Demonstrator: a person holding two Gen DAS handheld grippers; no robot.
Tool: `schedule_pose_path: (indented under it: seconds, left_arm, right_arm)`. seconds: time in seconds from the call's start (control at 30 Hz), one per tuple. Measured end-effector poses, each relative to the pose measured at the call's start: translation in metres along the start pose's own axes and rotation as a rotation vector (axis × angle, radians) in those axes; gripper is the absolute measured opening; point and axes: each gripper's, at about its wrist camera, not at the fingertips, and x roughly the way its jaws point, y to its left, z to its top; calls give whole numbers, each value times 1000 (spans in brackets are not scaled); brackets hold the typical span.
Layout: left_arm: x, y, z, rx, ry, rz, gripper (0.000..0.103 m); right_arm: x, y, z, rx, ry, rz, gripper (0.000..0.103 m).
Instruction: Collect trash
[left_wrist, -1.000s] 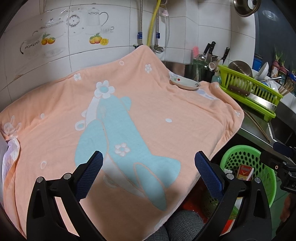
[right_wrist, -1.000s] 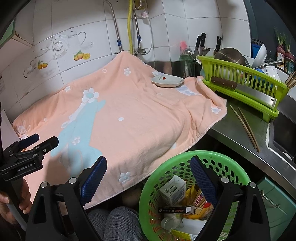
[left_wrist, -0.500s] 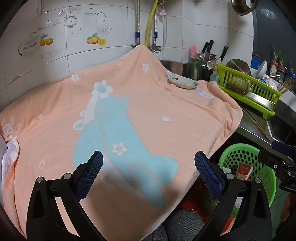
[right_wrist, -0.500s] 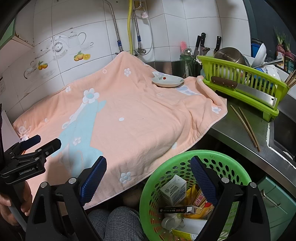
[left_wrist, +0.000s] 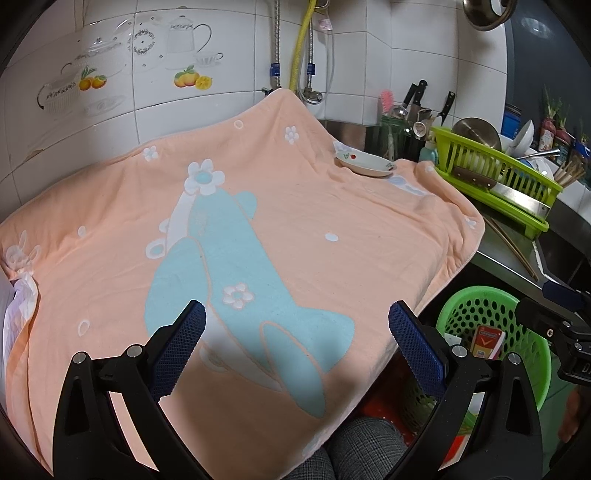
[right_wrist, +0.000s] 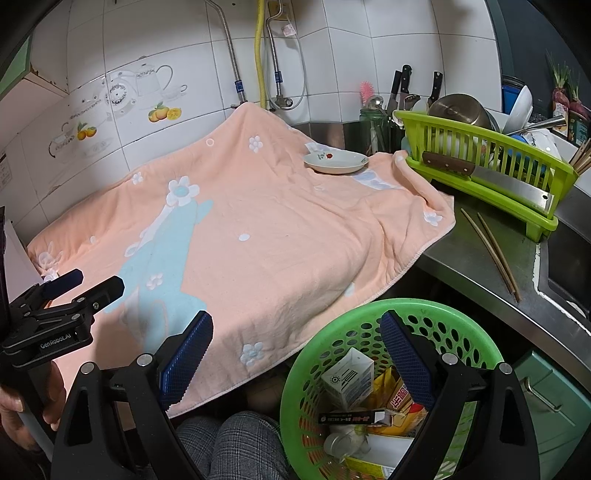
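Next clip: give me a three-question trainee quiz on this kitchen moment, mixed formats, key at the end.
1. True or false: the right tool grips a carton.
2. What rests on the towel near its far edge?
A. a plate
B. a cleaver
C. chopsticks
3. Fill in: the collected trash lies in the green ____.

Key
1. False. Both the right tool and the left tool are open and empty.
2. A. The plate sits on the towel. The cleaver lies along the rack. The chopsticks lie on the bare counter.
3. basket, holding a carton and wrappers.
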Motion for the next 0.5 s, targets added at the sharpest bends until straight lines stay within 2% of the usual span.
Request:
schedule_pose_path:
  seconds: [0.5]
  left_arm:
    - [1, 2, 0, -5, 1, -1, 98]
  right_arm:
    - [0, 1, -1, 2, -1, 1, 89]
